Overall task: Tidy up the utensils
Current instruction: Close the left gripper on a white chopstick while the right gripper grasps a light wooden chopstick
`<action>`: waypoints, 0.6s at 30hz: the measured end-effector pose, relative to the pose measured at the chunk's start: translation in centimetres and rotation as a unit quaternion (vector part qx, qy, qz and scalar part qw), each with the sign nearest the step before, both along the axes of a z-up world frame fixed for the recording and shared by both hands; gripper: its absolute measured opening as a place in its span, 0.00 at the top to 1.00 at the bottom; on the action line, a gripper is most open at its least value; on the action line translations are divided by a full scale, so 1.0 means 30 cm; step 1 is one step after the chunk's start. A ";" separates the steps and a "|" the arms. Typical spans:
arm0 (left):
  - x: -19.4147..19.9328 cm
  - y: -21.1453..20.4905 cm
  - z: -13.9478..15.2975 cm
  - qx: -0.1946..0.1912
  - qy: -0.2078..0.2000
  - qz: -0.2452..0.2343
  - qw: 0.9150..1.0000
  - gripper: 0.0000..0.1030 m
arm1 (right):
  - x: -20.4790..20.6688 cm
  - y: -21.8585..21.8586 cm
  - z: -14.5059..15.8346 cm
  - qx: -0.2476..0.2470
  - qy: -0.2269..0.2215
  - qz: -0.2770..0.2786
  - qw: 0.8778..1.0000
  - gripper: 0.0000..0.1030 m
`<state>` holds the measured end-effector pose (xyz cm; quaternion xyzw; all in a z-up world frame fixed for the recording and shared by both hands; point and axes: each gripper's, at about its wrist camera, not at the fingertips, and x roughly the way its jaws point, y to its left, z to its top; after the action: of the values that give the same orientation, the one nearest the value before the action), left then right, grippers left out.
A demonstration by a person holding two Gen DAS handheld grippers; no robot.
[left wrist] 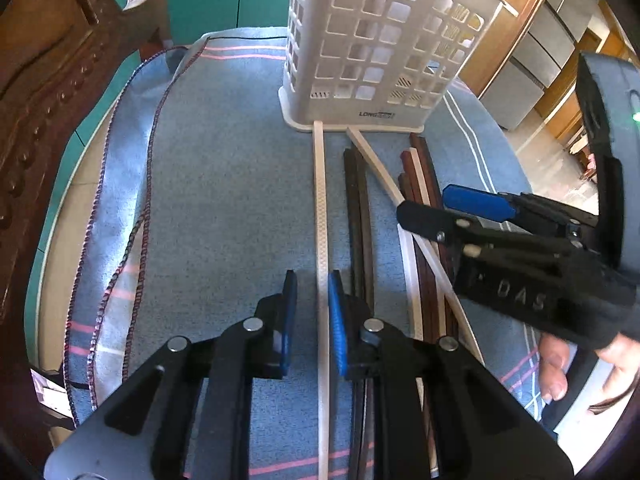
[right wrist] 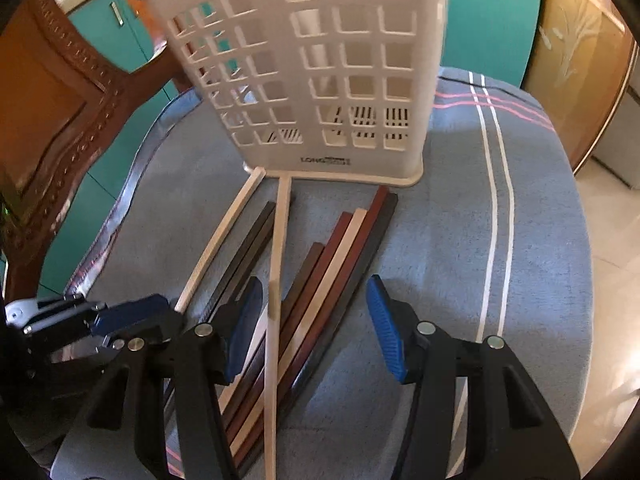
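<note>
White slotted utensil basket (left wrist: 360,48) upright on blue cloth-covered tabletop (left wrist: 224,184); chopsticks (right wrist: 320,280), cream, brown and black, fanned flat before it. Left tool (left wrist: 312,312) nearly closed around one cream chopstick (left wrist: 321,208). Right tool (right wrist: 316,328) open above the pile, holding nothing. Wooden chair (left wrist: 48,92) alongside

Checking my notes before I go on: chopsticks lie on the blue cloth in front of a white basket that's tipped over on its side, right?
Not quite: the white basket stands upright. Both wrist views show it. The chopsticks do lie on the blue cloth before it.
</note>
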<state>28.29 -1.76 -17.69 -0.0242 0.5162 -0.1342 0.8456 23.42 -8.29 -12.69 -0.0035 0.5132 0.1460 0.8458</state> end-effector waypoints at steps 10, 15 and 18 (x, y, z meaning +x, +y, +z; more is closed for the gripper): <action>-0.007 0.007 0.003 -0.003 0.001 0.011 1.000 0.93 | -0.012 0.050 -0.048 -0.004 0.003 -0.008 1.000 0.57; -0.017 0.007 0.009 -0.001 -0.006 0.006 1.000 0.93 | -0.013 -0.021 -0.003 0.000 0.004 -0.029 1.000 0.89; -0.019 0.003 0.010 0.003 -0.007 0.004 1.000 0.93 | -0.018 -0.061 -0.010 0.005 0.010 -0.036 0.999 0.89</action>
<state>27.73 -1.67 -17.40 -0.0228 0.5105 -0.1297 0.8497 22.88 -10.13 -13.00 0.0207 0.5206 0.1182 0.8453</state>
